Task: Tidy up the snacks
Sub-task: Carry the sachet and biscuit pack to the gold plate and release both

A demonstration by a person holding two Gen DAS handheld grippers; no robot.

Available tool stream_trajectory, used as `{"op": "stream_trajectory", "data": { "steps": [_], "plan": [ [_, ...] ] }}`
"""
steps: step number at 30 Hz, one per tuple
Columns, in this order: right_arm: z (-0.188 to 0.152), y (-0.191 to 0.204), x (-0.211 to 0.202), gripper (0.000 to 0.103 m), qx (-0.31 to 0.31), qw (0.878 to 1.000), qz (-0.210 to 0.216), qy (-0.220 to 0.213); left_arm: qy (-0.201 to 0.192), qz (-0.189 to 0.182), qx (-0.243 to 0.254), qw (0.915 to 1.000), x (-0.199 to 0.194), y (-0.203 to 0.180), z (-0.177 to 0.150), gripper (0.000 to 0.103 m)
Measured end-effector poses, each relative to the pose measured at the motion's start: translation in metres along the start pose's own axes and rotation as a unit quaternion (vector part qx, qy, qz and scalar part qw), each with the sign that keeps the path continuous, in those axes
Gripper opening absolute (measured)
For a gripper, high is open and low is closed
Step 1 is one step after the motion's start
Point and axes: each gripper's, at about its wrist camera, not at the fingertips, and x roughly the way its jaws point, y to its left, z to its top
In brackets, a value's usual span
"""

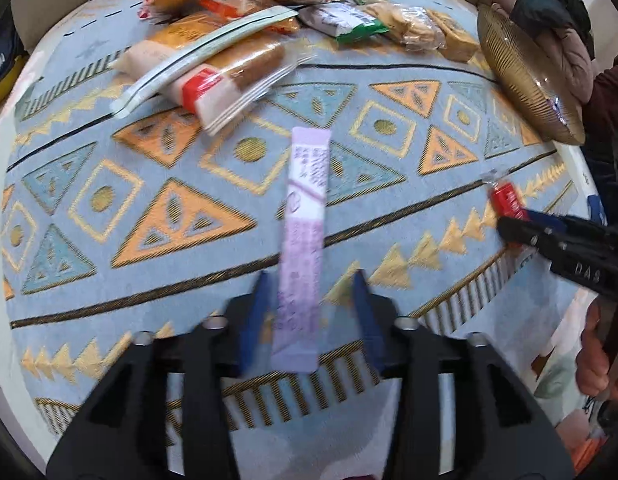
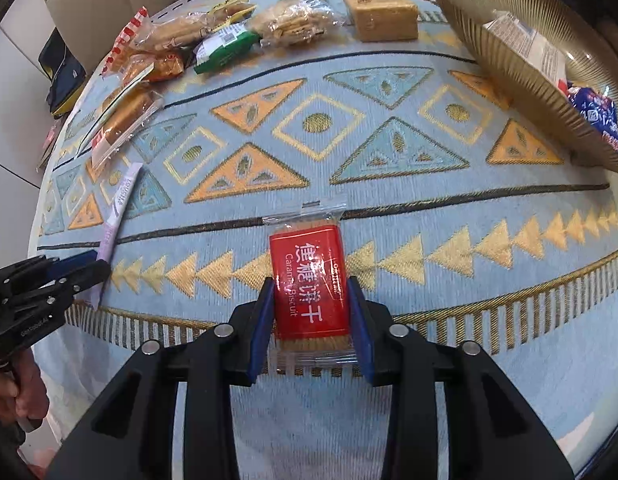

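Note:
A purple stick sachet [image 1: 305,216] lies lengthwise on the patterned cloth, its near end between the blue pads of my left gripper [image 1: 309,280]. Those pads stand apart from it on both sides, so the gripper is open. In the right wrist view the same sachet [image 2: 119,204] lies at the far left beside the left gripper [image 2: 89,262]. My right gripper [image 2: 309,280] is shut on a red caramel biscuit packet [image 2: 307,280], pads pressing its two long edges. The left wrist view shows that packet [image 1: 507,200] at the right gripper's tips [image 1: 509,226].
A ribbed gold glass bowl [image 2: 509,80] holding a few packets stands at the right, tilted bowl [image 1: 521,80] in the left view. Several wrapped breads and biscuits [image 1: 229,60] lie along the far edge of the round table [image 2: 429,220]. A person's hand [image 2: 17,392] grips the left tool.

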Motion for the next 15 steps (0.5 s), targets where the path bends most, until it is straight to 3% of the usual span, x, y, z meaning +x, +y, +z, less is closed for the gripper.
{"op": "stream_trajectory", "data": {
  "steps": [1, 4, 5, 6, 7, 9, 15],
  "plan": [
    [0.002, 0.0, 0.001, 0.047, 0.002, 1.0, 0.008, 0.001, 0.0, -0.001, 0.003, 1.0, 0.002, -0.001, 0.003, 0.059],
    [0.004, 0.003, 0.004, 0.047, 0.0, 1.0, 0.001, 0.001, 0.001, 0.038, 0.042, 0.9984, 0.013, -0.017, 0.008, 0.056],
    [0.005, 0.006, 0.005, 0.046, -0.003, 1.0, -0.006, -0.001, -0.003, 0.053, 0.059, 0.9968, 0.014, -0.023, 0.012, 0.048],
    [0.005, 0.011, 0.005, 0.041, -0.012, 1.0, -0.023, -0.006, -0.008, 0.069, 0.085, 0.9939, 0.013, -0.032, 0.012, 0.03],
    [0.006, 0.017, 0.006, 0.036, -0.024, 0.999, -0.041, -0.011, -0.012, 0.085, 0.113, 0.9898, 0.013, -0.044, 0.01, 0.019],
    [0.005, 0.026, 0.005, 0.034, -0.04, 0.998, -0.054, -0.017, -0.02, 0.109, 0.146, 0.9831, 0.014, -0.062, 0.009, 0.019],
    [0.019, 0.012, -0.016, 0.034, -0.016, 0.999, -0.015, -0.034, -0.028, 0.007, 0.127, 0.9915, 0.003, -0.078, 0.037, 0.019]
  ]
}}
